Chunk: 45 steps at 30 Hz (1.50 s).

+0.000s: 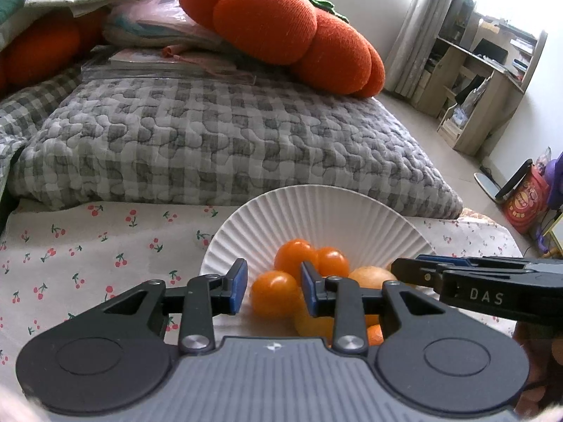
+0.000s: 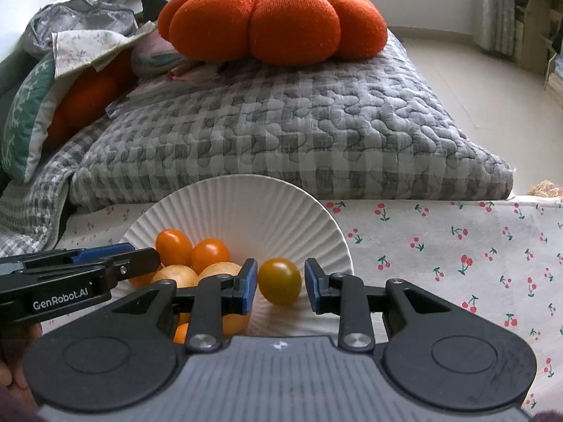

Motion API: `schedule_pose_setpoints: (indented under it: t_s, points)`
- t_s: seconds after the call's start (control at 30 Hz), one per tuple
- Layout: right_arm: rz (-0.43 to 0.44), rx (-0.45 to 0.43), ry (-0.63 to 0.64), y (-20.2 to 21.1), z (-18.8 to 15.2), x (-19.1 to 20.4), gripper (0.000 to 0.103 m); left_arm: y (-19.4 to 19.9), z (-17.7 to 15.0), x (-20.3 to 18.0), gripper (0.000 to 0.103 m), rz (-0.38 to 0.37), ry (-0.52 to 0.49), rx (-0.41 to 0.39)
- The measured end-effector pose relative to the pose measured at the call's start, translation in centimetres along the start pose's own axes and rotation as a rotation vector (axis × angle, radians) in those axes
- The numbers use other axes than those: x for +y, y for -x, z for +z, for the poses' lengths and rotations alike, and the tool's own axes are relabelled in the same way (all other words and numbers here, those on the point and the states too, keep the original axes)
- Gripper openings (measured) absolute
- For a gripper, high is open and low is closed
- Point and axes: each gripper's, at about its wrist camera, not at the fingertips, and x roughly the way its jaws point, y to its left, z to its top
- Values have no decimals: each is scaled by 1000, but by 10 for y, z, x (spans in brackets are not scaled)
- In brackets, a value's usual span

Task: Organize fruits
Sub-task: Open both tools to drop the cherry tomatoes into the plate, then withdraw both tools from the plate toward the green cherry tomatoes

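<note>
A white ribbed plate on the cherry-print cloth holds several small orange and yellow tomatoes. My left gripper is open over the plate's near edge, with an orange tomato showing between its blue pads, not touching them. My right gripper is open, with a yellow-orange tomato lying on the plate between its pads, a gap on each side. Each gripper shows in the other's view, the right one and the left one.
A grey checked quilted cushion lies right behind the plate, with an orange pumpkin-shaped pillow on top. Cherry-print cloth covers the surface. A wooden desk and shelves stand at the far right.
</note>
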Motion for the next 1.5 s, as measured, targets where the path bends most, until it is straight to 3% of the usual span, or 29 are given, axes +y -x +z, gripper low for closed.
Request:
schedule_pose_setpoints:
  t_s: [0.53,0.87,1.03,1.27,1.5]
  points:
    - [-10,-41,24,21,-1,7,28,24,2,5,24,23,-15,-30]
    - [-6,-44,97,48,-9,28,29,52,-2,-1,25,92,-82,-43]
    - [-33,-43,162,55,-16,45,29,66,-8,-6,38,167,-135,-46]
    - [-90,-54,258,69,-27,66,33,90,-17,-8,46,230,-182,-38]
    - [-75,-51,303,95,-46,83,37,115,-30,-11,57,249,-182,-45]
